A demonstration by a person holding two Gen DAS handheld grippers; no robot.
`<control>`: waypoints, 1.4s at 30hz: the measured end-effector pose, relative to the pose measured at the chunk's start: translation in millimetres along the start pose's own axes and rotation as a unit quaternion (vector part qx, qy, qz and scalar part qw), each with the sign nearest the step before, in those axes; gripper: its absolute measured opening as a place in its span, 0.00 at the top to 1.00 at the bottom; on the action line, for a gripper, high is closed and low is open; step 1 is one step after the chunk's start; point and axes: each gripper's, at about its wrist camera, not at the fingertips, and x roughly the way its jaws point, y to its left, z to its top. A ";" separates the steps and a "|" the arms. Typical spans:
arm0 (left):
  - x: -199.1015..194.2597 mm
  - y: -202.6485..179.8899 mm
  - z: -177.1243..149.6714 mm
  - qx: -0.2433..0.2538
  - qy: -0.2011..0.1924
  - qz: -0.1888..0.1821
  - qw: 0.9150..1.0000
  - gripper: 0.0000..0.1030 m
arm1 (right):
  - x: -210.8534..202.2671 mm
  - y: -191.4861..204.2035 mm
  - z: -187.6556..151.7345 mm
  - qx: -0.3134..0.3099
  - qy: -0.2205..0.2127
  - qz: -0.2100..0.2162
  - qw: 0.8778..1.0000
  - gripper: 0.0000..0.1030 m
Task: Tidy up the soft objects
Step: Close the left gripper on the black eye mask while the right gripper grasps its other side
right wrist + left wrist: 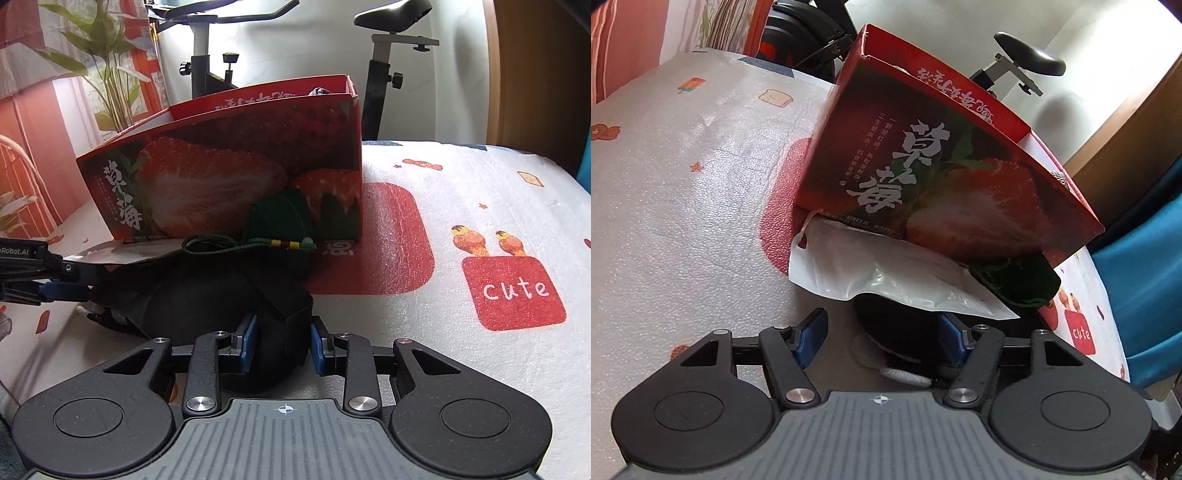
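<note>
my right tongs (282,345) are narrowed on a black cloth bundle (236,299), a blue pad pressing into each side of its near end, so i hold it. the bundle lies on the white printed table cover (461,192), just in front of the red strawberry box (221,173), which stands tilted with its open top turned away from me.

my left tongs (882,332) stand fairly wide, pointing down over the other end of the same black cloth (897,325). the cloth sits between the blue pads (812,332); the right pad seems to touch it, the left one is apart, though the edge is too dark to be sure. in the right view those tongs (79,286) reach in from the left edge to the bundle.

a white plastic bag (871,273) lies flat, partly under the box and partly over the black cloth. a dark green pouch (280,221) leans against the box front, its green cord (236,245) with coloured beads draped on top of the bundle. an exercise bike (384,55) stands behind the table.
</note>
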 end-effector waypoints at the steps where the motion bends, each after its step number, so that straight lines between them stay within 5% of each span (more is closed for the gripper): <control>1: 4.7 -0.7 3.0 -0.004 0.002 -0.006 1.000 0.35 | 0.2 -0.1 0.0 0.000 0.000 0.000 1.000 0.73; 14: 26.1 -15.7 13.3 0.008 0.011 -0.027 1.000 0.36 | 0.4 -1.8 -1.2 0.004 0.001 0.003 1.000 0.73; 19: 15.8 -11.5 9.3 0.018 0.006 -0.013 1.000 0.64 | -0.9 -0.3 0.2 0.000 0.000 -0.001 1.000 0.73; 27: -13.9 -13.6 0.2 0.054 -0.004 0.014 0.998 0.65 | -7.5 13.1 4.8 -0.033 -0.008 -0.006 0.999 0.74; 42: -44.3 7.7 -25.5 0.015 0.023 -0.041 0.999 0.60 | -14.8 26.9 5.9 -0.067 -0.011 -0.005 0.998 0.74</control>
